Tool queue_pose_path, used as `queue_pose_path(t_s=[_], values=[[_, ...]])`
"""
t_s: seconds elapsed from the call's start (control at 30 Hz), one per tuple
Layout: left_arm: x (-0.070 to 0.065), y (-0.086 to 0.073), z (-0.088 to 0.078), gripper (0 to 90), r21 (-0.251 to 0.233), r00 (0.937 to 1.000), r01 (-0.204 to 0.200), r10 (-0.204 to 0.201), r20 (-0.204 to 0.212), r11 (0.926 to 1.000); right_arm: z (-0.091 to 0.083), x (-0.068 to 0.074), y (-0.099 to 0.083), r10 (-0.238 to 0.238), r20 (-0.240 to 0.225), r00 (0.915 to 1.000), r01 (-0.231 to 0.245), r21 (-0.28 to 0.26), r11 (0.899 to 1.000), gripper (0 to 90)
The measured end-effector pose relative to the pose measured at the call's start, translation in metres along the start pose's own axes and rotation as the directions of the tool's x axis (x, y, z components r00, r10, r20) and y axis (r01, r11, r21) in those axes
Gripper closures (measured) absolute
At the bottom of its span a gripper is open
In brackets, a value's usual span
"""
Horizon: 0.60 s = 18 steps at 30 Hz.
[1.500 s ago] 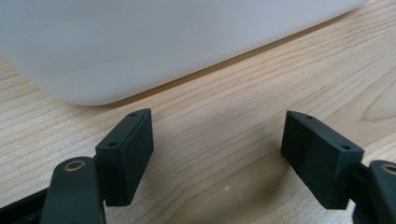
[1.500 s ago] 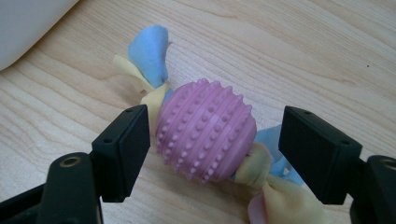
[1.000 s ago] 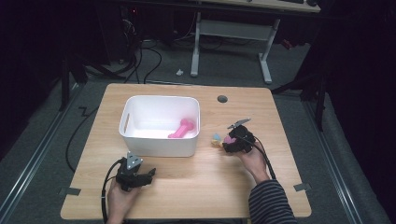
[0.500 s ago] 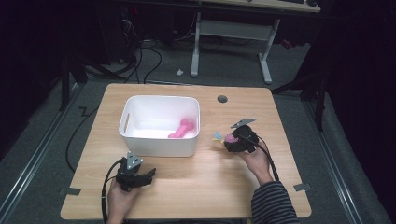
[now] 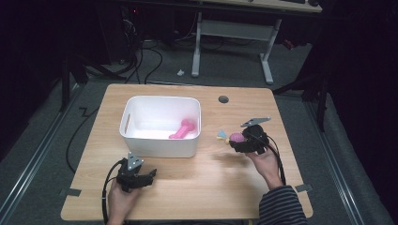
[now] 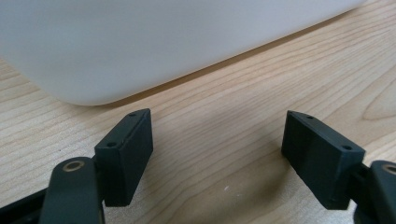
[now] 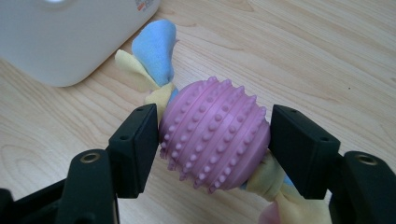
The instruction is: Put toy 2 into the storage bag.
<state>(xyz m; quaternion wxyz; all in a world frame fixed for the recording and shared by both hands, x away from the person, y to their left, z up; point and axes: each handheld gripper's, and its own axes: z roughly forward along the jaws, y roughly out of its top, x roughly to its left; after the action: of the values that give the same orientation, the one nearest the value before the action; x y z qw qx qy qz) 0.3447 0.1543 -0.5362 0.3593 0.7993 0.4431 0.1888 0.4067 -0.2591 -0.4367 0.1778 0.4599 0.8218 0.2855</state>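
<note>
One table (image 5: 187, 187), two claws, one white bin (image 5: 159, 140), one pink bone-shaped toy (image 5: 182, 129), one pink knobbed ball toy (image 5: 236, 138) with cloth tails.

Left claw (image 5: 149, 174): near the table's front-left corner, low over the wood, just in front of the bin's front wall. In the left gripper view its jaws stand spread, bare wood between them, the bin wall (image 6: 163, 42) beyond.

White bin: left of the table's centre, toward the back edge. The single bone-shaped toy lies inside, against its right-hand side.

Ball toy: right of the bin, apart from it, toward the table's right edge. It sits squarely between the jaws of the right claw (image 5: 233, 140). In the right gripper view both pads press on the ball (image 7: 215, 135) from either side; blue and yellow cloth tails (image 7: 152, 56) stick out past the tips toward the bin, more cloth trails back toward the hand.
</note>
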Motion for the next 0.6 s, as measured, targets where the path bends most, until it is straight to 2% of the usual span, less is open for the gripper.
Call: queue_pose_path(t_s=[0.23, 0.37, 0.6], values=[[0.000, 0.000, 0.000, 25.1, 0.000, 1.0000, 0.000, 0.000, 0.000, 1.0000, -0.015, 0.002, 0.001, 0.011, -0.036, 0.9993, -0.012, -0.025, 1.000, 34.2], [0.000, 0.000, 0.000, 25.1, 0.000, 1.0000, 0.000, 0.000, 0.000, 1.0000, -0.025, 0.004, 0.007, -0.010, -0.047, 0.9989, 0.008, -0.032, 0.999, 34.2], [0.000, 0.000, 0.000, 25.0, 0.000, 1.0000, 0.000, 0.000, 0.000, 1.0000, -0.042, 0.007, 0.018, -0.019, -0.100, 0.9948, 0.012, -0.073, 0.997, 34.3]])
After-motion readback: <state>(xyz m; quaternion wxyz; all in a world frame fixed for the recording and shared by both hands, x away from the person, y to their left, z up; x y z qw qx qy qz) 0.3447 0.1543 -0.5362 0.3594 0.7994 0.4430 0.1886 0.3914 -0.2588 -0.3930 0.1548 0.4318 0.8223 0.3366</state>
